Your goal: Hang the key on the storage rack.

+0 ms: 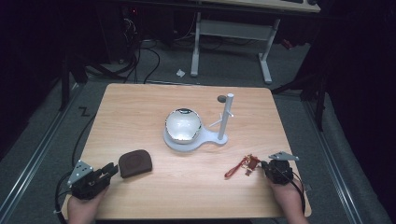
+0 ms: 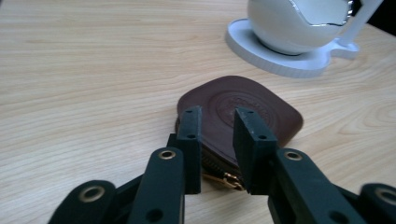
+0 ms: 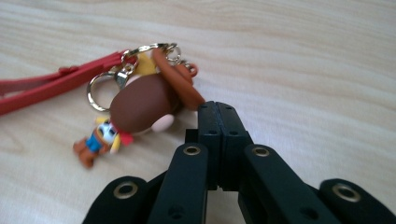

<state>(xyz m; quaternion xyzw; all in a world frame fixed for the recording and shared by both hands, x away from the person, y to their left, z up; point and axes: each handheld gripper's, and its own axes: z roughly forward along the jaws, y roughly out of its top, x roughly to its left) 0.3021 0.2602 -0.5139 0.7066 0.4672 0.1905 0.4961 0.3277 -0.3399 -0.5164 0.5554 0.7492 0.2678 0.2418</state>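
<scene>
So the table (image 1: 140,100) is a light wood-grain laminate top, smooth and matte, with rounded corners. Sitting near the left front is a dark brown leather coin pouch (image 1: 135,163), soft-cornered squarish shape with an embossed round stamp in the middle and a brass-coloured zipper along the edge facing the left gripper (image 1: 110,170). It lies flat, and its zipper side points toward the person while the rounded end points off toward the table's middle.

The left gripper's black jaws stand a little apart, with the zipper edge of the pouch right in the gap between them. From the left gripper view the pads don't look pressed on the leather, just either side of it.

Over on the right is a little rubbery cartoon figure keychain (image 1: 251,164): brown head, orange floppy bits, blue and yellow body, gold metal rings and a flat red strap (image 1: 235,169). The whole thing lies flat, with its long axis running from the strap out to the left, across to the figure just beside the right gripper (image 1: 265,164). That gripper's jaws are pressed fully together with nothing between them, tips right next to the figure's head.

In the middle of the table there's a glossy white bowl-like thing with a shiny mirrored inside (image 1: 183,125), on a flat white plastic base (image 1: 212,139) with a thin upright white post (image 1: 227,114).
</scene>
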